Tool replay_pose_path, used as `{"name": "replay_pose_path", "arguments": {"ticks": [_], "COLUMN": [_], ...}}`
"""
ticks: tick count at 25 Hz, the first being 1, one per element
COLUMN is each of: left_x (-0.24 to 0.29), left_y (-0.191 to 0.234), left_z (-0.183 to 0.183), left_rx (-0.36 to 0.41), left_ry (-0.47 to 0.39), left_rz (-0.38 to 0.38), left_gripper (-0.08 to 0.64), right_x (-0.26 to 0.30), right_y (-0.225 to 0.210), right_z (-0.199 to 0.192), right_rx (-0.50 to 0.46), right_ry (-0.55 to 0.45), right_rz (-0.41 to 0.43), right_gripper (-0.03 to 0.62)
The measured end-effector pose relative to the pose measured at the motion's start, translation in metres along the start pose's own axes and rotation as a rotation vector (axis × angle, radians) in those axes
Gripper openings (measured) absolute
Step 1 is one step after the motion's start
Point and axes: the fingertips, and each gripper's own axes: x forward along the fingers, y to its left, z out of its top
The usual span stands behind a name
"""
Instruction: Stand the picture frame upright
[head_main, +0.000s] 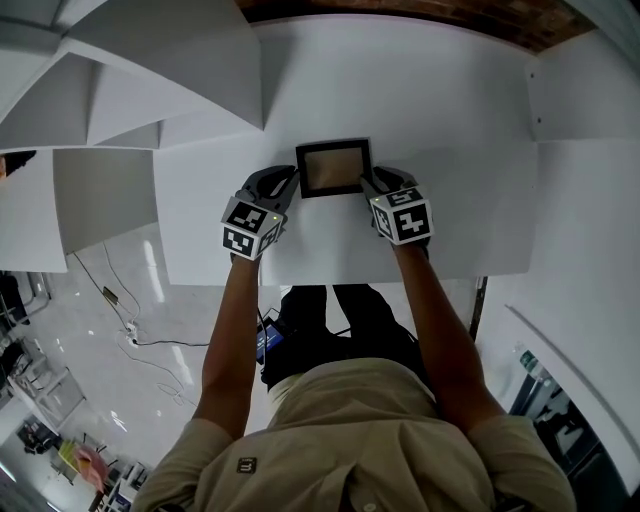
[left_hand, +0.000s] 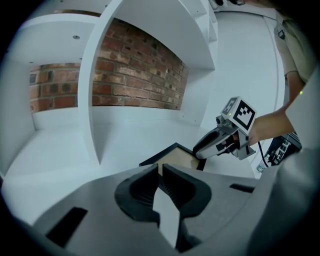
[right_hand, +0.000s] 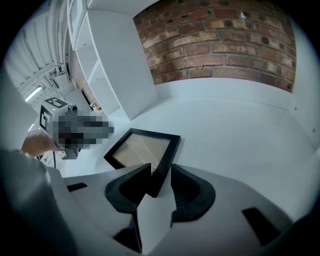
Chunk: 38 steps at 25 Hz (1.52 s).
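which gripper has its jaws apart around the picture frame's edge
The right gripper: its jaws stand apart with an edge of the picture frame between them, while the jaws of the left gripper are together.

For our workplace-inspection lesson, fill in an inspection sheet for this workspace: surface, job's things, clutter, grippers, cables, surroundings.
Surface: flat white tabletop.
Job's things: black rectangular picture frame with tan insert, face tilted upward, between both grippers.
Clutter: nothing seen.
Grippers: left gripper jaws together at the frame's left edge, actual pinch unclear; right gripper jaws apart, frame's right edge between them, not pressed.
Cables: thin dark cable lying on the glossy floor.
Surroundings: white shelf panels, red brick wall.
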Motion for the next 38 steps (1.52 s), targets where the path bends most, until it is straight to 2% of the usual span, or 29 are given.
{"name": "replay_pose_path", "arguments": {"ticks": [4, 7, 12, 14, 17, 21, 25, 29, 31, 36, 38], "left_x": [0.006, 0.008, 0.01, 0.013, 0.02, 0.027, 0.029, 0.024, 0.021, 0.017, 0.015], "left_y": [0.004, 0.008, 0.015, 0.015, 0.007, -0.008, -0.016, -0.031, -0.033, -0.026, -0.028], "left_z": [-0.003, 0.001, 0.016, 0.019, 0.018, 0.019, 0.029, 0.038, 0.041, 0.044, 0.046], "left_rx": [-0.004, 0.003, 0.026, 0.03, 0.024, 0.033, 0.034, 0.048, 0.054, 0.037, 0.025], "left_ry": [0.0, -0.013, -0.039, -0.04, -0.023, -0.007, -0.039, -0.067, -0.073, -0.087, -0.101], "left_rz": [-0.011, -0.02, -0.045, -0.073, -0.157, -0.271, -0.34, -0.452, -0.477, -0.472, -0.495], "left_gripper": [0.009, 0.009, 0.009, 0.009, 0.009, 0.071, 0.105, 0.109, 0.114, 0.114, 0.114], "right_x": [0.008, 0.009, 0.005, -0.001, -0.012, -0.028, -0.038, -0.045, -0.048, -0.054, -0.054], "right_y": [0.0, 0.0, 0.002, 0.002, 0.005, 0.015, 0.028, 0.041, 0.045, 0.056, 0.063], "right_z": [-0.002, -0.001, 0.007, 0.014, 0.024, 0.042, 0.057, 0.067, 0.071, 0.077, 0.077], "right_rx": [0.033, 0.044, -0.046, -0.109, -0.234, -0.43, -0.628, -0.809, -0.865, -0.953, -0.991], "right_ry": [0.009, 0.02, 0.008, -0.012, -0.04, -0.077, -0.111, -0.151, -0.165, -0.203, -0.211], "right_rz": [0.012, 0.021, 0.035, 0.028, 0.013, -0.007, -0.022, -0.027, -0.03, -0.021, -0.012], "right_gripper": [0.12, 0.086, 0.063, 0.062, 0.061, 0.061, 0.061, 0.061, 0.061, 0.061, 0.061]}}
